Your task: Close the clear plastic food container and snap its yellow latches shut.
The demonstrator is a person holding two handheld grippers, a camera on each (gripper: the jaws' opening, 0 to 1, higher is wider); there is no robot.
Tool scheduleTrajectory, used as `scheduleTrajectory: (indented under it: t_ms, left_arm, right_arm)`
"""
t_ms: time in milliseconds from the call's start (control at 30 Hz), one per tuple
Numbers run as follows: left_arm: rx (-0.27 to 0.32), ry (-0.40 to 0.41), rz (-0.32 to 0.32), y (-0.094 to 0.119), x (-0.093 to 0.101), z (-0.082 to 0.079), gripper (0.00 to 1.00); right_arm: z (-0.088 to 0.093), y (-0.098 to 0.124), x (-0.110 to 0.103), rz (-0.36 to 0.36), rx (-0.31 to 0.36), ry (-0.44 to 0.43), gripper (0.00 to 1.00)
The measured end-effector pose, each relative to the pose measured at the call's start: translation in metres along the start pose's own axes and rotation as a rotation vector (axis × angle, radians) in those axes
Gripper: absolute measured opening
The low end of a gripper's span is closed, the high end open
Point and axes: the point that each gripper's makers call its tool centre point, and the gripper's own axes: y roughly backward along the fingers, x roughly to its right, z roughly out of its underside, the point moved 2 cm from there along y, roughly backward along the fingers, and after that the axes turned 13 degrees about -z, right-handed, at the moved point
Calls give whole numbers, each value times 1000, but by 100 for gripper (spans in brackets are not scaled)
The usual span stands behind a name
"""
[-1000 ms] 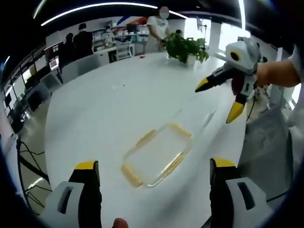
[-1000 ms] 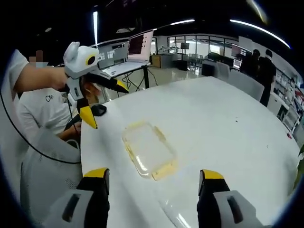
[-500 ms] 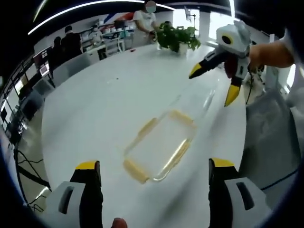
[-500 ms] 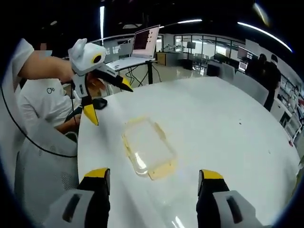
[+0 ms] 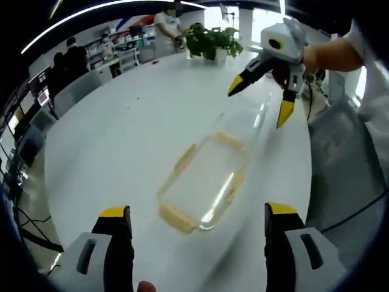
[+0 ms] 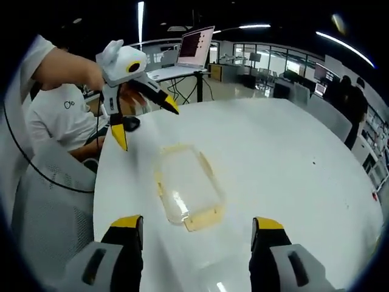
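Clear plastic food container (image 5: 203, 182) lying flat on white table (image 5: 109, 140), yellow latches (image 5: 175, 218) along its edges, touched by neither gripper. Left gripper (image 6: 144, 120) above its far end, jaws spread. Right gripper (image 5: 260, 100) likewise spread wide, empty. Potted plant (image 5: 209, 41) at table's far edge; laptop (image 6: 189, 53) beyond.

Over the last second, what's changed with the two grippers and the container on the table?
Both grippers have closed in on the clear container: it looms larger between the left gripper's jaws, and the right gripper hangs nearer its far end. Neither has taken hold; both stay open. The container lies where it did on the white table, yellow latches still splayed out.
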Motion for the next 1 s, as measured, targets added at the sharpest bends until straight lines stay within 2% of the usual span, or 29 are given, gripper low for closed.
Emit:
scheduleTrajectory:
  t_ms: [200,333,633,1000]
  left_arm:
    - [11,-35,33,-7,-3,2,82]
    - [17,-54,48,-10,-3,2,82]
    - [23,-125,90,-14,-1,4,74]
    - [6,-169,132,-22,-2,11,72]
  right_arm:
    - [3,-4,0,-19,-22,28,68]
    - [3,-7,1,-25,-30,33,68]
    - [7,-13,2,-48,-55,56,65]
    - [12,-19,6,-63,-83,62,61]
